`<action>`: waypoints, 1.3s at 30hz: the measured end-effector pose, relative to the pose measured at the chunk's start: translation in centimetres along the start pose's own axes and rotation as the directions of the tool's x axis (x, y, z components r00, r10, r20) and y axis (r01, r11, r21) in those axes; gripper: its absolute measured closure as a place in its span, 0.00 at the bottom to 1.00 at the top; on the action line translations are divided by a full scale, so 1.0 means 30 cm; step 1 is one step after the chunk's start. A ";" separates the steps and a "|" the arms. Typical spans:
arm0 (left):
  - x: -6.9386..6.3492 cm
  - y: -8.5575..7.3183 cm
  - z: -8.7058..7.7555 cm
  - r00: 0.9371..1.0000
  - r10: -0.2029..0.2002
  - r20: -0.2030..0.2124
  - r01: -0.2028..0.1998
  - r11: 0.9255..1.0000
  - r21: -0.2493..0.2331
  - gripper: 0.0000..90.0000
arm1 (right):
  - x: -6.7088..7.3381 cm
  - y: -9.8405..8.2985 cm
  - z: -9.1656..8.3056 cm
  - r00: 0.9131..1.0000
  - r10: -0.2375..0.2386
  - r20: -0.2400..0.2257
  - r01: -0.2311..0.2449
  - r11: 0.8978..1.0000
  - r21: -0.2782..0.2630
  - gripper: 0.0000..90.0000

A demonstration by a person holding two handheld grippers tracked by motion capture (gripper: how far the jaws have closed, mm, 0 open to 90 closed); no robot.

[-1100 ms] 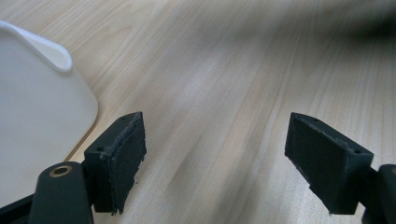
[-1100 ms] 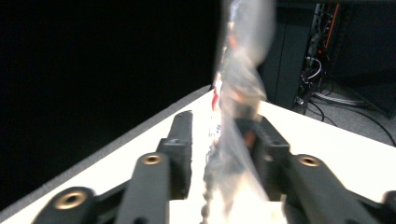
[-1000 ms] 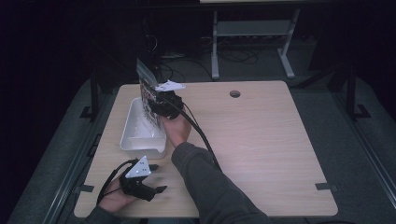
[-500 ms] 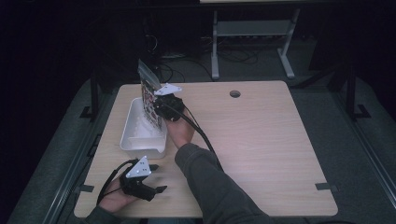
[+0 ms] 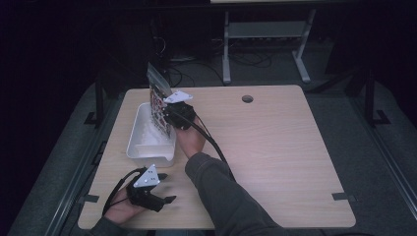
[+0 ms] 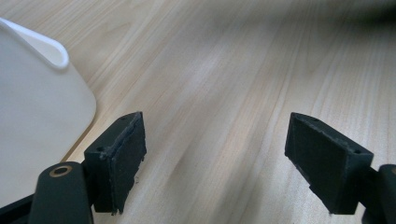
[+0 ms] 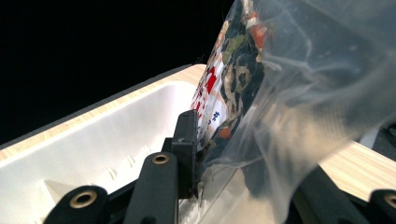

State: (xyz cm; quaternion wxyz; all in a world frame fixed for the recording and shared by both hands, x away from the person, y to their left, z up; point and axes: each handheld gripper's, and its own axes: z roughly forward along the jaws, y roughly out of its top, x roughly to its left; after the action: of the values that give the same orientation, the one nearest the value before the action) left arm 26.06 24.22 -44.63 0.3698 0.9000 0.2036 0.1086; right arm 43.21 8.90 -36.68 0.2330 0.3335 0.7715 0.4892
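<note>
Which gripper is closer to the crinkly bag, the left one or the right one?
The right. The right gripper is clamped on the bag above the white tray. The left gripper sits open near the table's front edge, away from the bag.

- The clear plastic bag (image 5: 158, 101) I hold in my right gripper (image 5: 169, 118) stands upright over the white tray (image 5: 139, 147), its top edge tilted toward the table's far left corner. Inside it is a printed packet in red, white and dark patterns.
- Up close, the bag's (image 7: 299, 93) crinkled film is pinched between my jaws, low on its side.
- The tray is a long white rectangular bin with a rolled rim (image 6: 51, 44), lying along the table's left part; its inside (image 7: 93, 144) looks bare.
</note>
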 end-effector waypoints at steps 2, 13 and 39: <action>0.000 0.000 0.000 1.000 0.002 0.000 -0.002 1.000 0.002 0.22 | -0.009 0.002 0.001 1.000 0.010 -0.009 -0.010 1.000 0.003 0.74; 0.000 0.000 0.001 1.000 0.005 0.002 -0.005 1.000 0.006 0.22 | -0.047 0.002 -0.008 0.994 0.072 -0.087 -0.070 0.997 0.024 0.59; -0.004 0.002 0.004 1.000 0.008 0.009 -0.008 1.000 0.004 0.22 | -0.136 -0.032 -0.129 0.964 0.169 -0.205 -0.169 0.986 0.017 0.43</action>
State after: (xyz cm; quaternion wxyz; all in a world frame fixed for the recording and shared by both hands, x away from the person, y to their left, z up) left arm 26.01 24.03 -44.68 0.3684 0.9020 0.1988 0.1057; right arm 43.01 3.27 -35.83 0.1094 0.3455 0.7602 0.5393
